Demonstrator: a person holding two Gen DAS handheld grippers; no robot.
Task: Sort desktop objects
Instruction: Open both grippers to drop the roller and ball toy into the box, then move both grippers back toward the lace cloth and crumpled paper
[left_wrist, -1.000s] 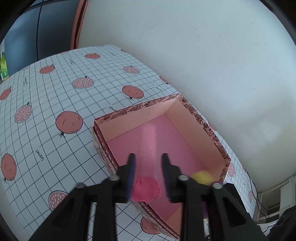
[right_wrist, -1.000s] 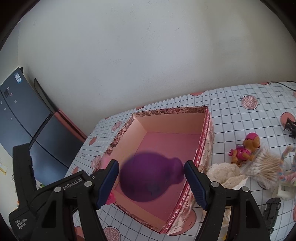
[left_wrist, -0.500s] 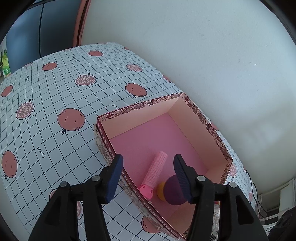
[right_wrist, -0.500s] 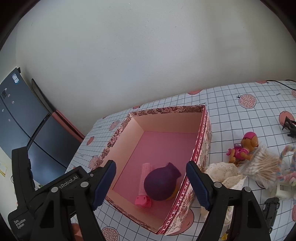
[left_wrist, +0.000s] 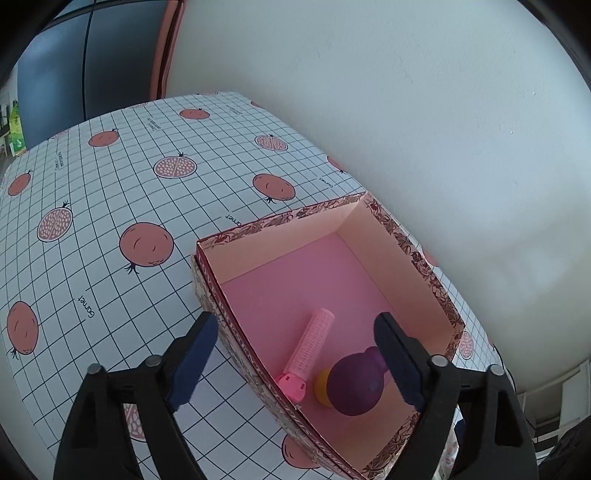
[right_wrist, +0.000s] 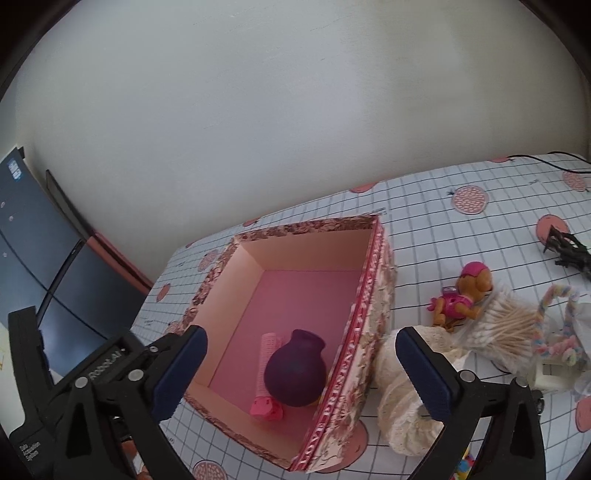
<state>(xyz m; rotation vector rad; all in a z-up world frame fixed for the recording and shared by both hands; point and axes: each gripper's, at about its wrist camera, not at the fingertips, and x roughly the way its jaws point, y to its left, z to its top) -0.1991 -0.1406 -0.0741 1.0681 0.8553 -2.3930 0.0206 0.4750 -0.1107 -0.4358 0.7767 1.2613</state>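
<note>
Three things already lie in the box: a purple vase, a pink hair roller touching its left side, and a small yellow ball wedged against the vase, seen only from the left wrist camera. Both grippers hang above the box with nothing between their fingers: the left gripper is spread wide over the near corner, and the right gripper is spread just as wide over the vase. What remains to sort sits on the counter to the right of the box. Closest, touching the box's right wall, is a cream lace bundle; it looks soft and light, likely to sag and trail, so a pinch around its bunched middle seems safest. Beyond it a bag of cotton swabs looks light, crinkly and probably slippery, best taken across its full belly. Leaning on that bag is a toy puppy, hard plastic and light, with a body narrow enough to clamp. Farther from the box lie a pastel twisted rope and a black hair claw. The lace bundle blocks the straight path from the box to the swabs, and the puppy, swabs and rope crowd one another, so lifting one may drag its neighbours.
</note>
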